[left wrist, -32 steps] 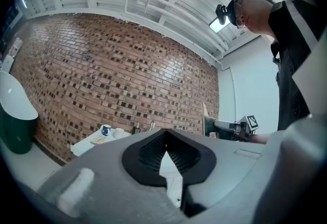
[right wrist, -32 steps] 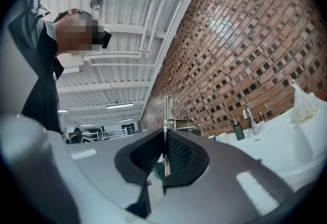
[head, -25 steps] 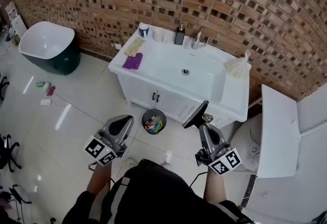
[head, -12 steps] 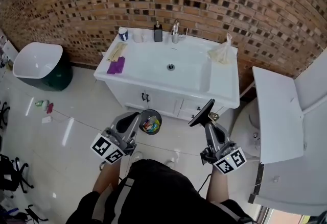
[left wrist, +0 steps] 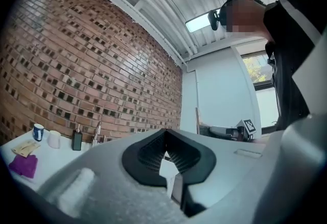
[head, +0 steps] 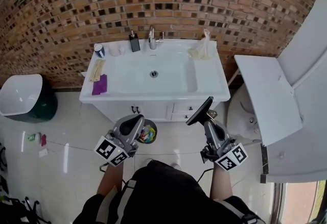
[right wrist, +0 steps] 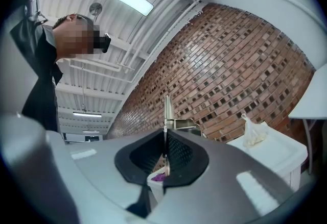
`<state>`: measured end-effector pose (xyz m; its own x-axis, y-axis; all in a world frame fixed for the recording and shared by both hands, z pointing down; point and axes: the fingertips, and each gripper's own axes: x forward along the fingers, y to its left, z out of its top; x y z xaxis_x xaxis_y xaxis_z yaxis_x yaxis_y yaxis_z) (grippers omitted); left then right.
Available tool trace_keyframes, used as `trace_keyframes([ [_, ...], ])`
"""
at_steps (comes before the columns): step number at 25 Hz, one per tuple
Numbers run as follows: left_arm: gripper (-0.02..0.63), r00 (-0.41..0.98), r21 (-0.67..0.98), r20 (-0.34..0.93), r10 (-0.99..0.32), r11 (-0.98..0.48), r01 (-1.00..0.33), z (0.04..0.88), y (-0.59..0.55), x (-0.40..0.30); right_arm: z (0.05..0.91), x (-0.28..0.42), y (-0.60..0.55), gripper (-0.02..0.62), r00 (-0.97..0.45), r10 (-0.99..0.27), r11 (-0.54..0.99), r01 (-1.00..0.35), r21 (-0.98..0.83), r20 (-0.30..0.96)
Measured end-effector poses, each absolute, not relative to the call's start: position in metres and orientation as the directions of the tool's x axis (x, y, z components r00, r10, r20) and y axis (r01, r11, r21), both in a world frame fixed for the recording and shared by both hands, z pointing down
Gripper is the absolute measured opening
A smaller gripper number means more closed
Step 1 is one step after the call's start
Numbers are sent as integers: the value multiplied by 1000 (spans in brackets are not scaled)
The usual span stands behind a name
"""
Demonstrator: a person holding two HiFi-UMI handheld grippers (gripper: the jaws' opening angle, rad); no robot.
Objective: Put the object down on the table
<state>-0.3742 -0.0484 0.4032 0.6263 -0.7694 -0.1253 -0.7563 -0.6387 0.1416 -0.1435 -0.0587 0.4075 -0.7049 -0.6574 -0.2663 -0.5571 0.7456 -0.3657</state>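
Left gripper [head: 136, 121]: jaws together, nothing between
Right gripper [head: 207, 117]: clamped on thin black plate [head: 200, 111]
Washstand [head: 210, 83]: white, against brick wall

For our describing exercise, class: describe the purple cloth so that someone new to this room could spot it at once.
Against the brick wall stands a white washbasin unit. At its left end in the head view, near the front edge, lies the purple cloth. It is the only purple thing there; a beige piece lies just behind it.

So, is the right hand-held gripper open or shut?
Shut: the right hand-held gripper clamps a thin dark panel, seen edge-on between its pads.
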Motion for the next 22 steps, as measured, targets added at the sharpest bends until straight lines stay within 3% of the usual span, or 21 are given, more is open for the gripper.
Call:
trace_keyframes([
  [22, 2, 883, 181, -138, -449, -888, -423, 422, -110, -333, 387, -118, -24, 9, -366, -902, 426, -843, -329, -231],
])
